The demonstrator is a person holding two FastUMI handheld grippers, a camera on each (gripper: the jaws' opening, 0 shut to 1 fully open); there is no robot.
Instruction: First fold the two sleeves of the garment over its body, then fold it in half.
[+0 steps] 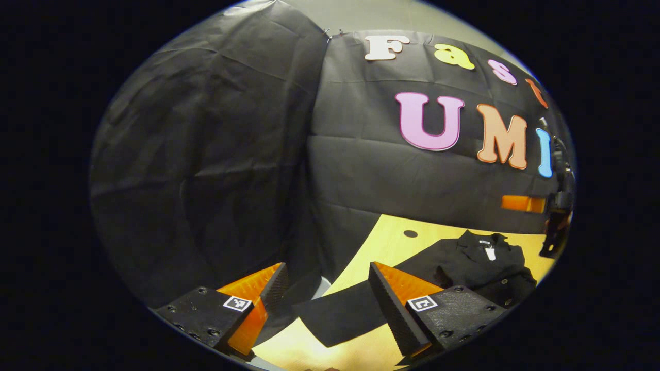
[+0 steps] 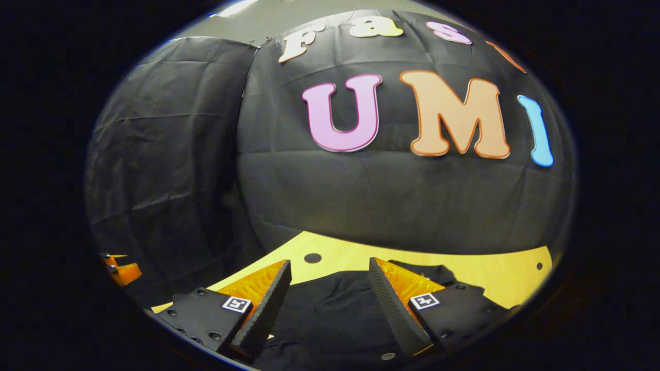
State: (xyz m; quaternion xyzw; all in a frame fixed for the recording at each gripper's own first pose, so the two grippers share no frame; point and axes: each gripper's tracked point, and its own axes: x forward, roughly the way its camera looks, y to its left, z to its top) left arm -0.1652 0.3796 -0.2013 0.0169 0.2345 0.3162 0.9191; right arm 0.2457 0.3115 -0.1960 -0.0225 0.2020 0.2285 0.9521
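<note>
Lying flat on wooden table (image 1: 392,242), black garment (image 1: 479,270), white neck label (image 1: 489,252) unreadable, both tools spread apart.

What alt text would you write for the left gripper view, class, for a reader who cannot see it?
A black collared garment lies flat on a light wooden table, one sleeve stretched out toward the camera. The left gripper hangs open above the table's near edge, its orange-and-black fingers apart and holding nothing. Part of the right gripper shows far right against the black cloth wall.
</note>
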